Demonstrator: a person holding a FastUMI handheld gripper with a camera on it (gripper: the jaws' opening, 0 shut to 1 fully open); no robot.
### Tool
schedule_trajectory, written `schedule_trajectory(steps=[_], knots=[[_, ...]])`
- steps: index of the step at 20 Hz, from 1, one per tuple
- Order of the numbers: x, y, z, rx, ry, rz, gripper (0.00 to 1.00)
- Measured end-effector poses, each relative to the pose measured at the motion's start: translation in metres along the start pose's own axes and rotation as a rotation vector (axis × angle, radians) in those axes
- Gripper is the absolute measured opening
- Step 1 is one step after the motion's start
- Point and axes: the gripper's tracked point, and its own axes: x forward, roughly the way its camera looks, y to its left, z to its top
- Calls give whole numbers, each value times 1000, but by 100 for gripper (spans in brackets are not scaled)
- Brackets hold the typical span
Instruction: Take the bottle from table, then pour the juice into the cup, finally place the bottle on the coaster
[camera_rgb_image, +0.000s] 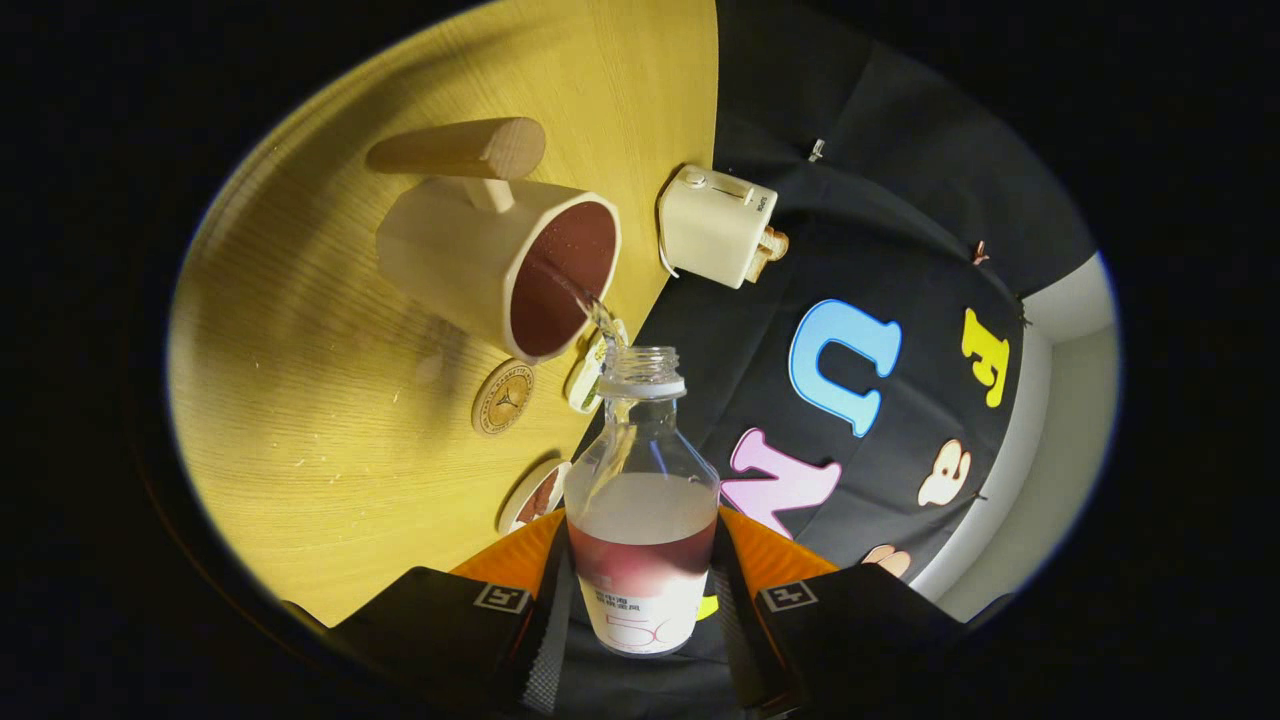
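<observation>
The claw (640, 590) pinches the clear bottle (641, 500) from both sides. It is tipped, and juice runs from its open top into the cup (470, 260).

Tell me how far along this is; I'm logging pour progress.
Done: the clear plastic bottle is off the table, clamped in the gripper. In hand: juice streams into the cream cup with wooden handle. Left: setting the bottle on the round wooden coaster.
</observation>
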Motion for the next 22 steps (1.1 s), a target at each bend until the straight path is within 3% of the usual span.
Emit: schedule_trajectory(steps=[22], knots=[[6,-11,9,-199,-77,-46,68]])
